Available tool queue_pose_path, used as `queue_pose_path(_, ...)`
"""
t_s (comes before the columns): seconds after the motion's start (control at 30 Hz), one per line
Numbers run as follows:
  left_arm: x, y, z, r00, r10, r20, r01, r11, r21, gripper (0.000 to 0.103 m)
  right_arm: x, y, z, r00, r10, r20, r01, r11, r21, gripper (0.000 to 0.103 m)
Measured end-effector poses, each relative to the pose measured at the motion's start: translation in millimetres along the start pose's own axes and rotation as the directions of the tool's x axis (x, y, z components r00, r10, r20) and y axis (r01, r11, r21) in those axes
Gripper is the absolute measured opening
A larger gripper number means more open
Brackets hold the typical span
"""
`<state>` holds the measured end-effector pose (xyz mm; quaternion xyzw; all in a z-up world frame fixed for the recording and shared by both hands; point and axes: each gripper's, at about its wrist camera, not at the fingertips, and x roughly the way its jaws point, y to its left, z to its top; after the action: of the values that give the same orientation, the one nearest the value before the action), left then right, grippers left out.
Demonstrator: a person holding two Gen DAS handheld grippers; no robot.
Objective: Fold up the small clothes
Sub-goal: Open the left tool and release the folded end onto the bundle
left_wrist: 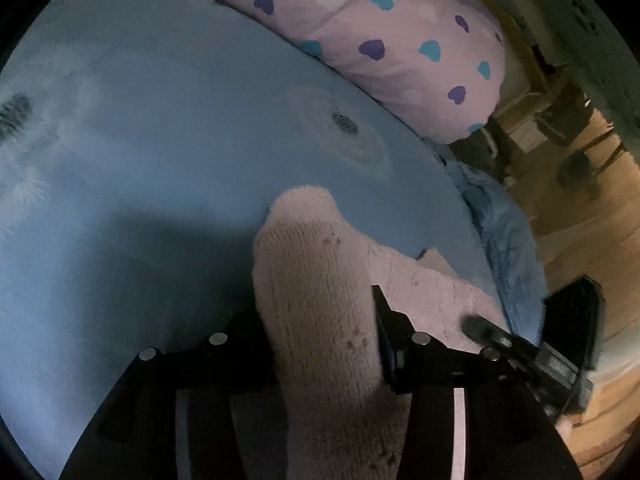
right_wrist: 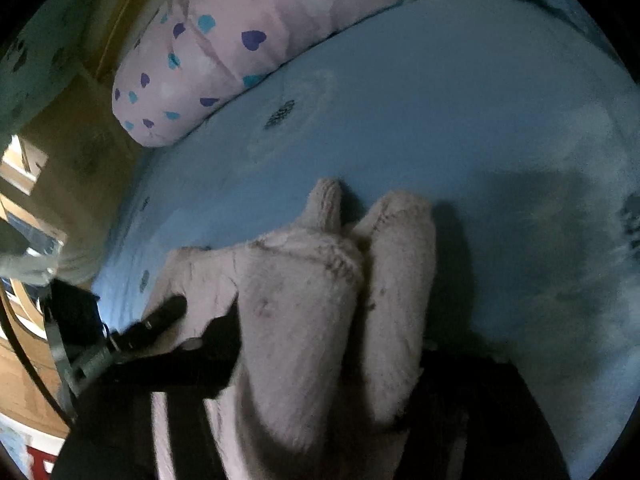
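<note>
A pale pink fluffy knit garment lies on the blue bed sheet, close under both grippers. In the left wrist view a rounded knit part of it runs up between the fingers of my left gripper and fills the gap; the jaws stand slightly apart, with no visible squeeze. In the right wrist view the garment is bunched into two long lobes, draped across my right gripper. Its jaws are wide open. The left finger shows and the right one is hidden under the fabric. Each gripper also shows at the other view's edge.
A pink pillow with blue and purple hearts lies along the far side of the bed. The sheet's rumpled edge drops off to a wooden floor with furniture legs. The sheet stretches wide beyond the garment.
</note>
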<state>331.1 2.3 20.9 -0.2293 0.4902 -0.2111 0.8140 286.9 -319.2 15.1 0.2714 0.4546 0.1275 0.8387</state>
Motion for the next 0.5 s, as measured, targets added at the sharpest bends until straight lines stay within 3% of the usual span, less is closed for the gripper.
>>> queue_pose_path(0.1,-14,-12,-1,0.994,0.093,0.048,-0.095,0.995,0.028,0.031,-26,-6,-14,0.999,-0.048,0.01,0.048,0.999,0.008,0.083)
queue_pose_path(0.2,-20,-15,-6,0.992,0.122,0.016,-0.122,0.992,-0.02,0.031,-62,-12,-45,0.992,-0.101,0.081,0.101,0.995,0.004,0.084)
queue_pose_path(0.27,-27,-16,-15,0.991,0.136,0.008,-0.135,0.989,-0.057,0.031,-76,-12,-62,0.978,-0.163,0.127,0.167,0.986,-0.02,0.089)
queue_pose_path(0.33,-40,-24,-29,0.986,0.166,0.023,-0.165,0.985,-0.04,0.031,-83,-7,-68,0.966,-0.243,0.084,0.248,0.967,-0.057,0.089)
queue_pose_path(0.4,-57,-37,-50,0.98,0.185,0.071,-0.188,0.981,0.042,0.037,-100,-4,-74,0.968,-0.21,0.136,0.215,0.976,-0.026,0.089)
queue_pose_path(0.5,-74,-51,-77,0.98,0.188,0.064,-0.195,0.971,0.14,0.041,-117,-1,-81,0.97,-0.141,0.197,0.14,0.99,0.023,0.089)
